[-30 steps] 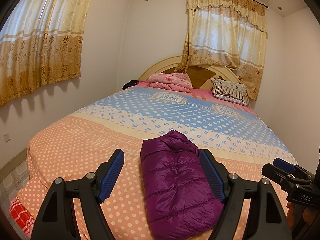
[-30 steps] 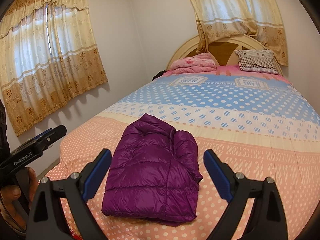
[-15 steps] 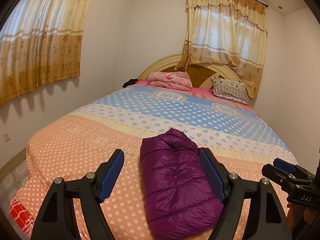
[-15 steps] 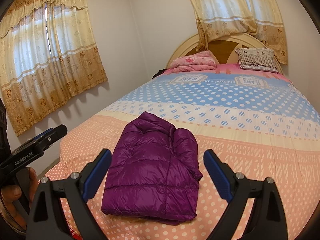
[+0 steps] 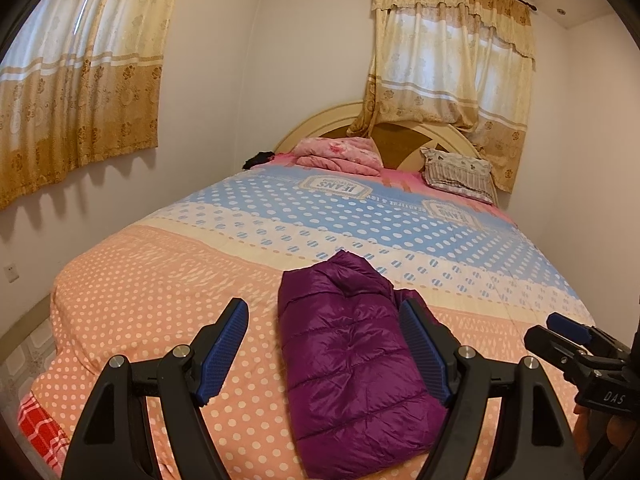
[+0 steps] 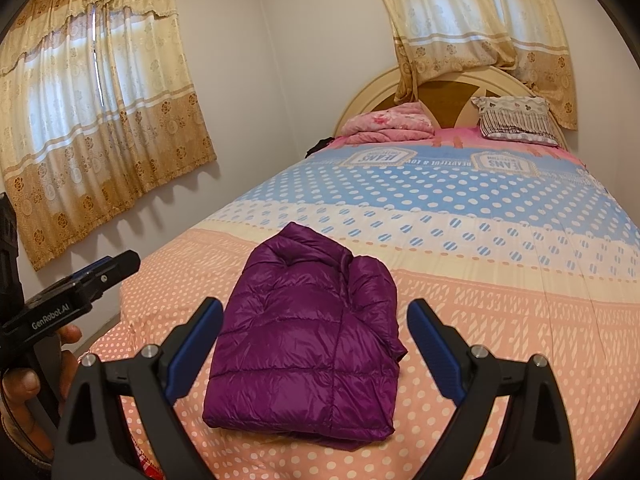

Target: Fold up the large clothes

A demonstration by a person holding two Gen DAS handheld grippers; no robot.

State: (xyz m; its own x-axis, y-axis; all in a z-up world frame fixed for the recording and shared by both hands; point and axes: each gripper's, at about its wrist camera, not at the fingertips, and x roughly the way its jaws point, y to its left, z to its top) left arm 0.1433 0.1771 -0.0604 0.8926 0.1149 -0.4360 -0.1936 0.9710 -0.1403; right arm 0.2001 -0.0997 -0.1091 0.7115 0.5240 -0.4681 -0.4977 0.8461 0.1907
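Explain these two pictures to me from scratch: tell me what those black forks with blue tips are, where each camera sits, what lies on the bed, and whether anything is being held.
There is no robot here. A person holds a two-finger gripper in each hand, and each one carries a wide-angle camera looking forward along its fingers. One picture comes from the left gripper, the other from the right gripper; each also shows in the other's view at the edge. Both stand open and hold nothing. On the polka-dot bedspread lies a purple puffer jacket, already folded into a compact bundle. At the headboard sit a folded pink blanket and a patterned pillow.
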